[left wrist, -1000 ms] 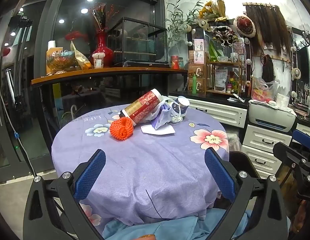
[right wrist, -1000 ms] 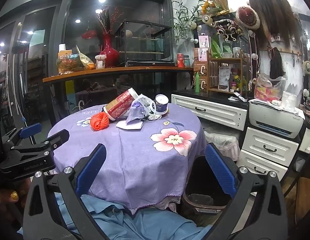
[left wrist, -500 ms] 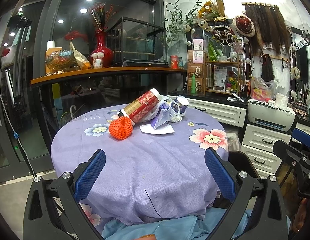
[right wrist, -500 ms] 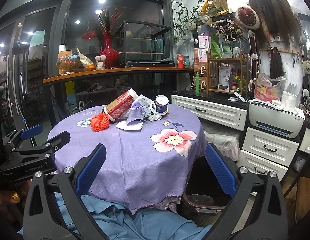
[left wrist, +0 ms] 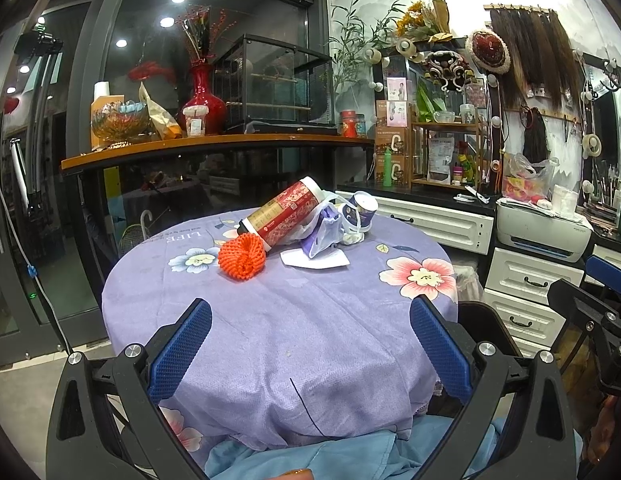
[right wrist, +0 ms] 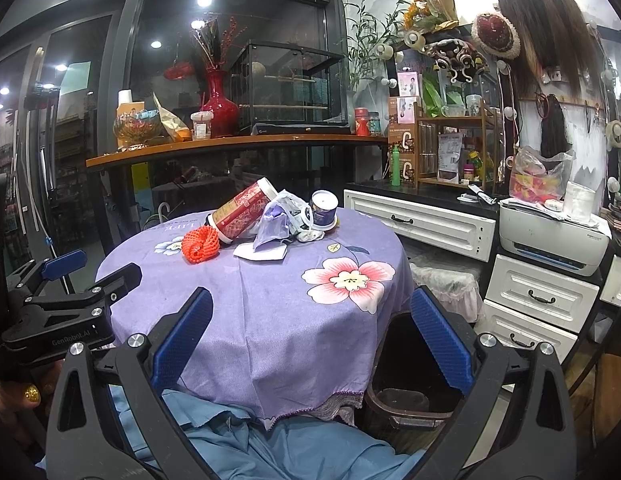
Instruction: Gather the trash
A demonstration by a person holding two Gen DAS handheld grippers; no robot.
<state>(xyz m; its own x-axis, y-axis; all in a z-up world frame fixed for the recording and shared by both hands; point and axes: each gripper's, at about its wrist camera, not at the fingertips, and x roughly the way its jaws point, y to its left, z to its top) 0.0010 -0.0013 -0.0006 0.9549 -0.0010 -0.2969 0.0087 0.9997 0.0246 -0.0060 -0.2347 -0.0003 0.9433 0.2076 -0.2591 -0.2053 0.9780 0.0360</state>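
Several pieces of trash sit clustered at the far side of the round desk [left wrist: 270, 320]: an orange net ball [left wrist: 241, 258], a red canister [left wrist: 286, 212] tipped with its long axis slanting up toward the right, a crumpled plastic bag [left wrist: 324, 228], a white paper [left wrist: 314, 259] and a small cup [left wrist: 360, 212]. A dark bin [right wrist: 406, 368] stands on the floor right of the desk. Both the left gripper [left wrist: 310, 344] and right gripper [right wrist: 310, 344] hover short of the near edge, fingers spread wide and empty; the left looks straighter on. Compared with a second ago, almost nothing has shifted.
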